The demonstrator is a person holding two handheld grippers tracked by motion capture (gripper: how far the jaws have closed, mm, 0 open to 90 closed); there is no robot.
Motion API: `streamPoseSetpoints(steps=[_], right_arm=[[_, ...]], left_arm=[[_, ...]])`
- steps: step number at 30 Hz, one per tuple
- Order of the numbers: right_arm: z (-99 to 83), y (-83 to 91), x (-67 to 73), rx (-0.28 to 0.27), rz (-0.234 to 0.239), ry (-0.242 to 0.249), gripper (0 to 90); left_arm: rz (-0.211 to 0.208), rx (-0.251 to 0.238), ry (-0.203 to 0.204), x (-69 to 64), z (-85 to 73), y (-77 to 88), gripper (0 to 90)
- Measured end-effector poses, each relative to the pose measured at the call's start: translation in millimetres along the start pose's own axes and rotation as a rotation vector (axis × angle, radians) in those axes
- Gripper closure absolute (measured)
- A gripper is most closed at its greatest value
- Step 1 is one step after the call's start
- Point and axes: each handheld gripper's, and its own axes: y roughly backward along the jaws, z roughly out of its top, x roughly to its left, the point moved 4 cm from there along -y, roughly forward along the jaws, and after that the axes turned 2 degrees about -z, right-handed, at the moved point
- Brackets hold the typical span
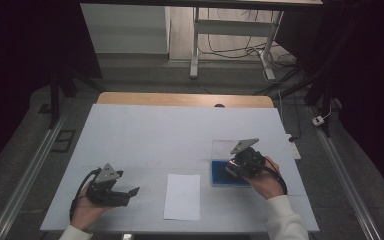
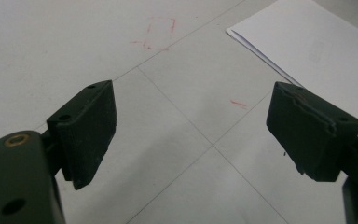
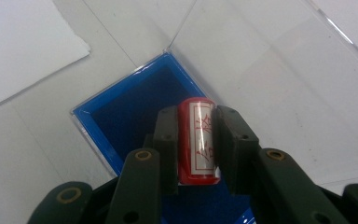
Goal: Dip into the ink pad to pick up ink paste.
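A: Gripping the red stamp [image 3: 196,140] now, is it? Where does the right gripper [image 3: 196,144] have it?

B: Between its two black jaws, closed narrow on the sides of the stamp. The stamp stands roughly upright over the blue ink pad [image 3: 135,107], toward the pad's 5 o'clock part in the right gripper view. Whether its foot touches the pad I cannot tell; the jaws hide it.

A: And the case?

B: Open. The clear lid [image 3: 279,70] lies flat on the table at about 1 o'clock from the pad, joined to it at the corner.

A: In the high view?

B: The right gripper [image 1: 244,164] sits over the blue pad [image 1: 220,175], at 3 o'clock from the sheet of paper [image 1: 182,196]. The left gripper [image 1: 125,192] rests at 9 o'clock from the sheet, near it but apart.

A: What is the left one doing?

B: Nothing much. Its jaws stand wide with bare table [image 2: 177,116] between them, and the paper's corner [image 2: 307,46] lies at 1 o'clock in its own view.

A: So how far along?

B: I'd judge the early middle: case opened, stamp picked up and at the pad, probably for inking. The paper looks blank, so the stamping itself seems left, and likely steadying the sheet with the free gripper.
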Motion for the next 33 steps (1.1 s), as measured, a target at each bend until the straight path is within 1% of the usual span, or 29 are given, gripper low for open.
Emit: streamPoseSetpoints(steps=[9, 13, 15, 21, 30, 33], right_arm=[[1.5, -0.8, -0.5, 0.029, 0.001, -0.001, 70.6], [3.4, -2.1, 0.6, 0.064, -0.006, 0.005, 70.6], [2.9, -4.2, 1.1, 0.071, -0.006, 0.001, 70.7], [2.2, -5.5, 0.7, 0.075, -0.001, -0.001, 70.8], [-1.1, -7.1, -3.1, 0.049, 0.035, -0.026, 70.8], [-1.9, -7.4, -4.2, 0.045, 0.041, -0.023, 70.8]], left_arm=[[0.0, 0.004, -0.001, -0.5, -0.1, -0.3, 16.7], [0.001, 0.005, 0.0, -0.5, -0.2, -0.5, 16.8], [0.001, 0.007, -0.002, -0.5, -0.3, -0.7, 16.8], [0.001, 0.012, -0.004, -1.2, -0.5, -1.3, 16.8], [-0.002, 0.018, -0.003, -0.9, -1.4, -2.4, 16.8], [-0.001, 0.017, -0.001, -0.5, -1.3, -2.2, 16.8]])
